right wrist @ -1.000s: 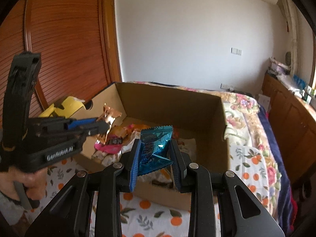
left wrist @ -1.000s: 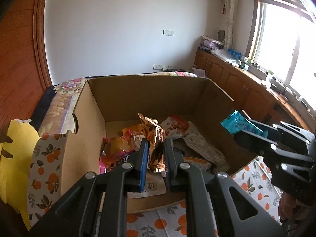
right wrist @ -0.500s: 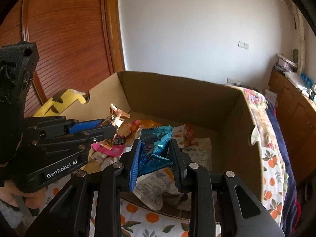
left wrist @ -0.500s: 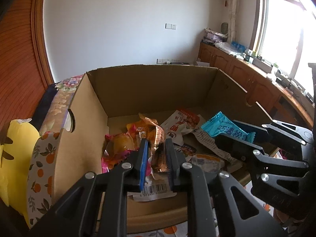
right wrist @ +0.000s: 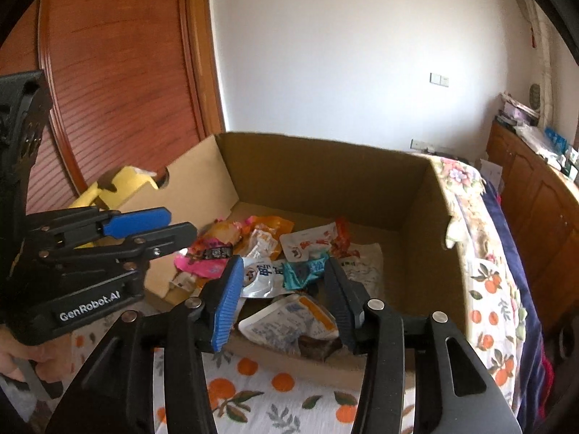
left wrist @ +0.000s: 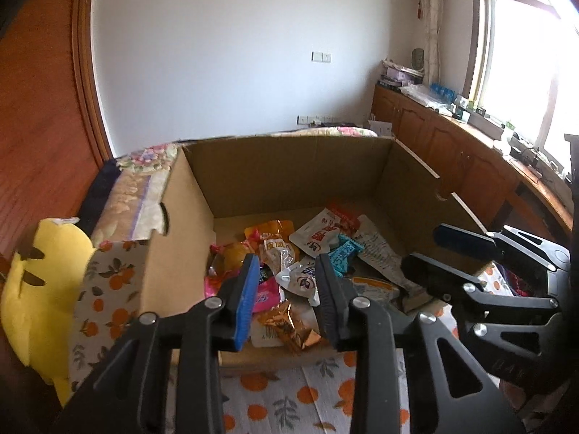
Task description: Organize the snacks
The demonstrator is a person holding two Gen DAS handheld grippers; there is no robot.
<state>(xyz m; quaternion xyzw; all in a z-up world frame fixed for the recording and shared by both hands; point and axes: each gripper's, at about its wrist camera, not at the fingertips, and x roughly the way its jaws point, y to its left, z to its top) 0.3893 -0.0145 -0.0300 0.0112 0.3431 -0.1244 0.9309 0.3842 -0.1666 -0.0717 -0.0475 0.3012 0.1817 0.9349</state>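
Observation:
An open cardboard box (left wrist: 289,170) (right wrist: 325,177) on the orange-print bedspread holds several snack packets. A copper foil packet (left wrist: 289,325) lies at the box's near edge, below my left gripper (left wrist: 287,264), whose jaws are opening with nothing between the pads. A teal packet (left wrist: 345,253) (right wrist: 302,271) lies loose among the white and orange packets. Above it my right gripper (right wrist: 284,271) hovers over the near rim, its jaws opening and nothing pressed between them. Each gripper also shows in the other's view: the right gripper (left wrist: 430,249) and the left gripper (right wrist: 177,222).
A yellow plush toy (left wrist: 39,278) leans beside the box's left wall. A wooden wardrobe door (right wrist: 119,83) stands to the left, a wooden cabinet (left wrist: 452,152) with clutter under the window to the right. A hand (right wrist: 25,358) grips the left tool's handle.
Both grippers have opened. The copper foil packet dropped from the left gripper into the box, and the teal packet fell from the right gripper onto the pile.

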